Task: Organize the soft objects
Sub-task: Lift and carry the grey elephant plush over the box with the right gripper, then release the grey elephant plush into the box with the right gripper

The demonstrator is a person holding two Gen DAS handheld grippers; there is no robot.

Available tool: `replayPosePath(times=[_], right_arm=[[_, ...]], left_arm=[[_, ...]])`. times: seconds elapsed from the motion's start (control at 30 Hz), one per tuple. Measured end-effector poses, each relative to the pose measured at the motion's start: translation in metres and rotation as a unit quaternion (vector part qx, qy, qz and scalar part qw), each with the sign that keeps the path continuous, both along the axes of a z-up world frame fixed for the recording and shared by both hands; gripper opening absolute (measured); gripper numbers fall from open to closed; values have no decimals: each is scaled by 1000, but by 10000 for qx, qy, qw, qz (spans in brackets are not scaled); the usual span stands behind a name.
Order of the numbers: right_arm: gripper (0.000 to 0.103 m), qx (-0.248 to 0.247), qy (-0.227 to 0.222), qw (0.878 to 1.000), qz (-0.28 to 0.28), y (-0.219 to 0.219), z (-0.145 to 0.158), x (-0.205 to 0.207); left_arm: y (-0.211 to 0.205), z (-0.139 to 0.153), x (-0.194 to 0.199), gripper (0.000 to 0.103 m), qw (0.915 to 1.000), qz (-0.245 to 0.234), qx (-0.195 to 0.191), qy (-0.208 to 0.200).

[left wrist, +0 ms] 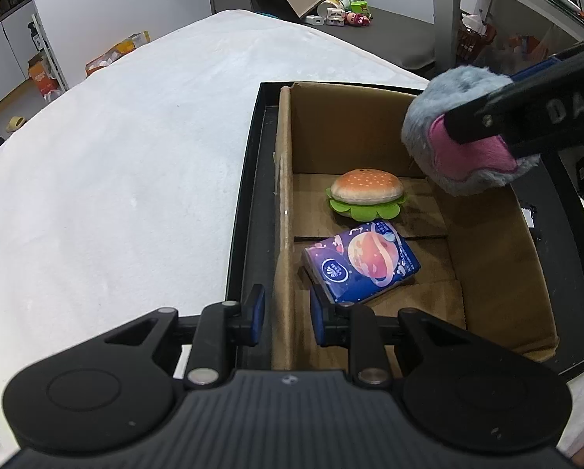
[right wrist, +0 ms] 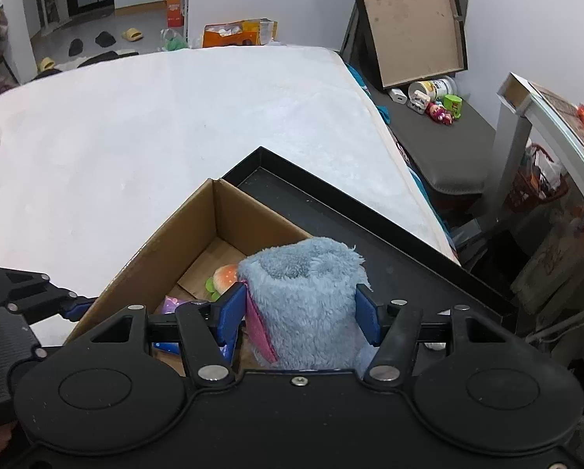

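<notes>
In my right wrist view, my right gripper (right wrist: 300,318) sits in the lower middle of the frame. Its two blue pads are squeezed onto a fluffy blue-gray plush toy (right wrist: 305,297) with a pink patch on its left side. The toy fills the gap between the pads and sticks up above them.

In my left wrist view, the same plush toy (left wrist: 460,136) shows in the upper right of the frame, held up in the air above the right part of the cardboard box (left wrist: 483,269). The black fingers of my right gripper (left wrist: 491,129) reach in from the right edge and pinch it.

My left gripper (left wrist: 287,314) is at the bottom middle of that frame. Its jaws stand a little apart, one on each side of the box's left wall. I cannot tell if the pads touch the wall.

Inside the box, a burger plush (left wrist: 366,193) with a tan bun and green leaves lies on the floor of the box near the middle. Just below it in the frame lies a purple tissue pack (left wrist: 364,262) with a planet picture.

The box sits in a black tray (left wrist: 249,195). The tray rests on a big white soft surface (left wrist: 135,176) that fills the left half of the frame.
</notes>
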State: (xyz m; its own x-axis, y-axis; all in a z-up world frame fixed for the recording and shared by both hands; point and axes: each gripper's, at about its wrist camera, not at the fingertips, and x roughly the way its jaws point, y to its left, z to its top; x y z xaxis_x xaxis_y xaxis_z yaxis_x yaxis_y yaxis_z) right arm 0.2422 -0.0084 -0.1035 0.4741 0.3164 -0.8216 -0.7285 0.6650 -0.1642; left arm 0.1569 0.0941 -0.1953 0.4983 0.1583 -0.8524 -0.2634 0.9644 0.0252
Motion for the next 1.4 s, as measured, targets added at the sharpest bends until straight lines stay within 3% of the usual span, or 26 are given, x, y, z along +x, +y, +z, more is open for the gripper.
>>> replayPosePath(times=[0.43,0.63,0.77,1.17,1.4], right_arm=[[64,-417,93,9985,353,21,-26,-2],[75,-546,98,9977,381,23,-28,-3],[81,-497,93,9979,399,22,-24,-3],[81,-255,44,9992,317,2,-7,-5],[81,-119,34,9998,161,-19,-1,-4]], left_arm=[[7,-4,1,23,9999,44,-125,19],[8,-6,4,23,9998,49,-166,52],[9,-6,4,24,9998,56,-167,66],[6,-5,4,24,9999,88,-63,62],[-2,-5,4,32,9998,78,141,145]])
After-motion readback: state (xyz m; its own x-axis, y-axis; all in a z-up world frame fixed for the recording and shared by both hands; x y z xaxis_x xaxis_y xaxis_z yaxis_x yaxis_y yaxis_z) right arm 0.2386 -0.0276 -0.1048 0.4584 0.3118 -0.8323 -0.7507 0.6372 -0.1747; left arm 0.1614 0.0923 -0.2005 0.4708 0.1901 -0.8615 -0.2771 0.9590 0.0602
